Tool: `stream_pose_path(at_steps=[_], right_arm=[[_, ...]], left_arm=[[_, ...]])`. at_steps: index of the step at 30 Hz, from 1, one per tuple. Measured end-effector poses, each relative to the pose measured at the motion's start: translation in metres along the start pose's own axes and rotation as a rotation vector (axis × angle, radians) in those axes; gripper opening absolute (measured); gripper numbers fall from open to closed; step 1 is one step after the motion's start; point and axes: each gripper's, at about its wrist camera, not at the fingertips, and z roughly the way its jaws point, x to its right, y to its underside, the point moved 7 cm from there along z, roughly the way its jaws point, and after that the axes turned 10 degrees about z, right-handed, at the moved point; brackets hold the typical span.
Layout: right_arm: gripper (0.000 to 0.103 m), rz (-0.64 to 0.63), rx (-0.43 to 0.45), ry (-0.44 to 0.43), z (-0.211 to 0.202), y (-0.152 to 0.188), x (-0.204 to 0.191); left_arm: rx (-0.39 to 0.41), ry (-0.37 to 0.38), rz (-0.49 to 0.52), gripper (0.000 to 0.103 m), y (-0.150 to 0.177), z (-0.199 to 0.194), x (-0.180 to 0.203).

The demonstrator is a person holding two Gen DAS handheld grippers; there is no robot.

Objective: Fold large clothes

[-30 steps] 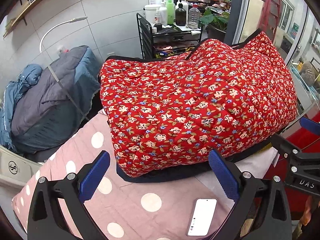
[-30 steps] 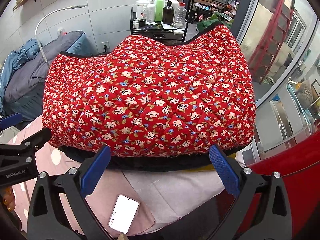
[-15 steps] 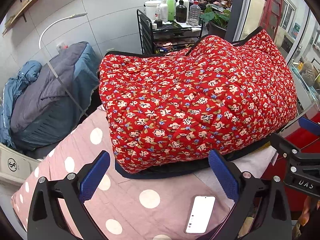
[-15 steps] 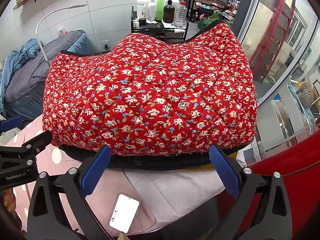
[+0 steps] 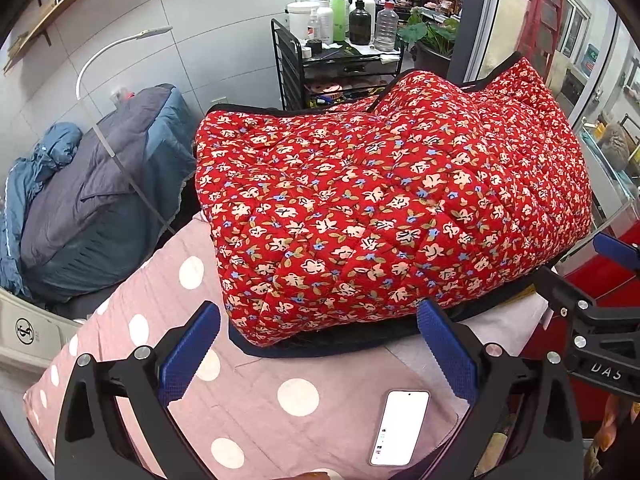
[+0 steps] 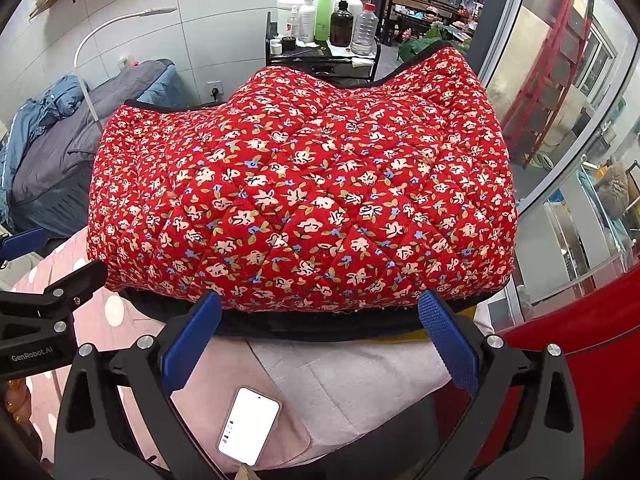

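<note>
Left wrist view: my left gripper [image 5: 318, 344] hangs with its jaws spread wide, empty, just short of the folded red floral quilted coat [image 5: 392, 208], which lies on a pink polka-dot blanket [image 5: 256, 396] beside a phone [image 5: 400, 426].

Right wrist view: my right gripper [image 6: 320, 340] is likewise spread and empty, facing the coat's near edge.

I see a white phone [image 5: 400, 428] lying on the pink dotted cover [image 5: 256, 400]. Behind stand a black cart [image 5: 296, 68] with bottles [image 5: 360, 16] and a white lamp [image 5: 120, 44].
</note>
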Motion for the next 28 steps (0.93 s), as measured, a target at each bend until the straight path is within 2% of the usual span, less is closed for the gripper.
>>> stream_pose_path(at_steps=[11,16,28], right_arm=[[0.097,-0.004,-0.003,0.003,0.0004,0.0025,-0.0015],[0.097,-0.009,-0.004,0.007,0.0008,0.0041,-0.0029],[0.097,-0.013,-0.007,0.012,-0.0005,0.0083,-0.0035]], left_arm=[[-0.011,0.015,-0.005,0.097,0.0019,0.0033,0.0008],[0.032,0.003,0.0,0.097,0.0012,-0.0023,0.0018],[0.001,0.008,0.017,0.097,0.0029,0.0012,0.0077]])
